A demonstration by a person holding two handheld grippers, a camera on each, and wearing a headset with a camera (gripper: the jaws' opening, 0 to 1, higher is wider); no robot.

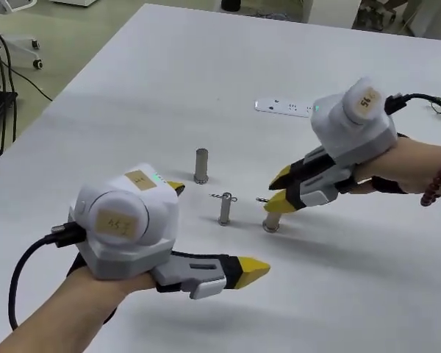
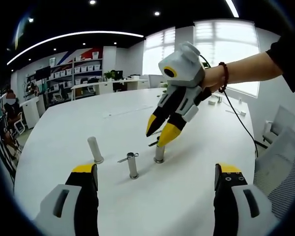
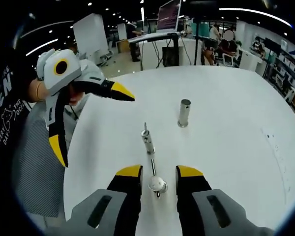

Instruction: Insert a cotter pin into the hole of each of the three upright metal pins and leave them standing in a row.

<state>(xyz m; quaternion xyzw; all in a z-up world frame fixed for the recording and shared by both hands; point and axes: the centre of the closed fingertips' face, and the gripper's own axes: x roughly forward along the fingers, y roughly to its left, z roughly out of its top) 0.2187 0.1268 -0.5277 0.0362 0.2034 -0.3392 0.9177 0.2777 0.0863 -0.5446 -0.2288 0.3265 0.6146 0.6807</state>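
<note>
Three upright metal pins stand in a row on the white table (image 1: pixel 206 81). The far pin (image 1: pixel 201 165) is bare. A cotter pin (image 1: pixel 222 195) sits through the top of the middle pin (image 1: pixel 225 208). My right gripper (image 1: pixel 278 188) hovers over the near pin (image 1: pixel 270 221), its jaws a little apart and straddling the pin's top (image 3: pixel 157 184). A thin cotter pin (image 3: pixel 153 166) lies across that top, and neither jaw visibly touches it. My left gripper (image 1: pixel 214 228) is wide open and holds nothing, low over the table in front of the row (image 2: pixel 156 172).
A white flat remote-like bar (image 1: pixel 283 107) lies on the table beyond the right gripper. The table's left edge (image 1: pixel 73 81) drops to the floor, where cables and chair wheels stand. Bare tabletop surrounds the pins.
</note>
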